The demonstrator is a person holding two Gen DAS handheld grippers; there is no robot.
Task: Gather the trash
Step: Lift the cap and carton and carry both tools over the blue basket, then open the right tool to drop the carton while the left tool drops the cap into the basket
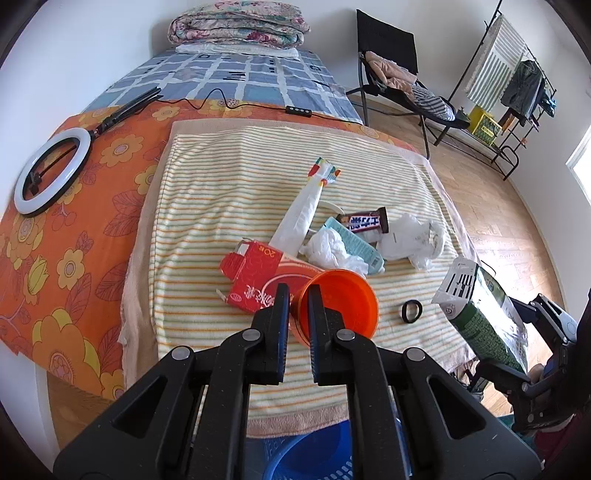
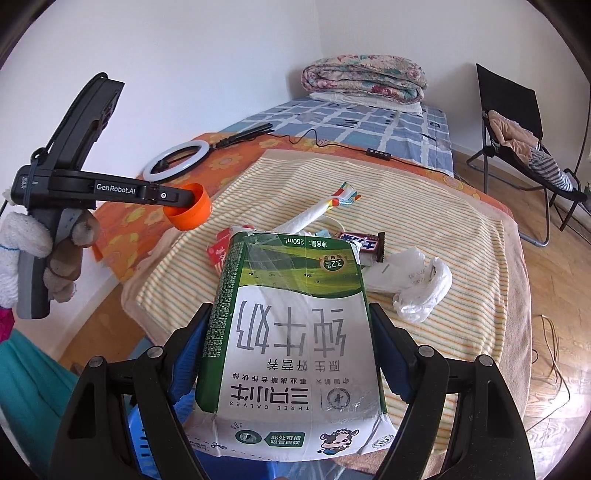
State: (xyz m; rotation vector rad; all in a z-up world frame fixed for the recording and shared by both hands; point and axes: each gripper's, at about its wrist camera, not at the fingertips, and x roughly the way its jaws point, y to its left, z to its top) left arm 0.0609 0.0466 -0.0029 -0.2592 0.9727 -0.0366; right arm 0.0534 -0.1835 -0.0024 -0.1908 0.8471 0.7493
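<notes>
My left gripper [image 1: 298, 291] is shut on the rim of an orange plastic cup [image 1: 343, 306] and holds it above the striped towel [image 1: 221, 192]; the cup shows in the right wrist view [image 2: 190, 212] too. My right gripper [image 2: 291, 314] is shut on a green and white milk carton [image 2: 295, 332], also seen at the right of the left wrist view [image 1: 480, 314]. On the towel lie a red box [image 1: 255, 280], a long white wrapper [image 1: 303, 210], a candy bar [image 1: 364, 221], crumpled white plastic [image 1: 410, 240] and a black ring [image 1: 411, 311].
A blue plastic basket [image 1: 314, 458] sits below the bed's near edge. A ring light [image 1: 51, 170] with its cable lies on the orange floral sheet [image 1: 74, 236]. A folded quilt [image 1: 238, 26] is at the bed's far end. A black chair [image 1: 399, 74] and a clothes rack [image 1: 517, 81] stand on the wooden floor.
</notes>
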